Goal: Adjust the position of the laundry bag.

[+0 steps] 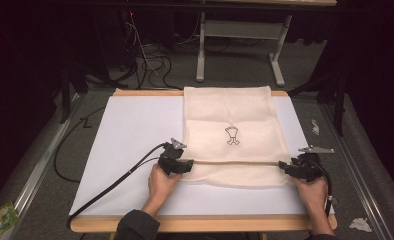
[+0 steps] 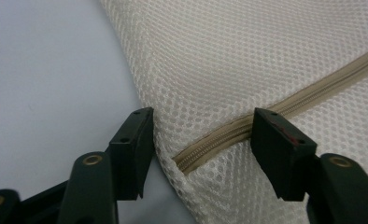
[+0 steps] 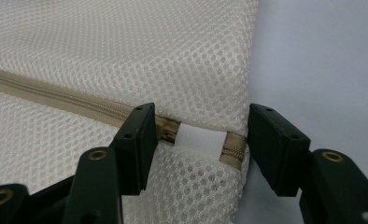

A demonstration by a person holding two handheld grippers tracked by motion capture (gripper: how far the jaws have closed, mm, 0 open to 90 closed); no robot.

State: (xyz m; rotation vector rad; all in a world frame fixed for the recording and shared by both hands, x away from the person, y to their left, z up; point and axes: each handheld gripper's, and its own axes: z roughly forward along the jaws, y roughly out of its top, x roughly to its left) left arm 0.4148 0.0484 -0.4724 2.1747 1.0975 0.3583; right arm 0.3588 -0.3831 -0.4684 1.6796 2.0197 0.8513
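left tongs: black body, flat rectangular jaws with small screw holes and brass rivets at the pivots
right tongs: same black build, brass rivets
plates: grey, three-cornered, one atop each tongs
cable: black, thick, trailing from left tongs
sleeve: dark grey, on the left forearm

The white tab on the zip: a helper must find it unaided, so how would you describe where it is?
On the white table lies a cream mesh bag crossed by a tan zip. Follow the zip to the end by the right gripper; the white tab there is smooth, unlike the mesh.
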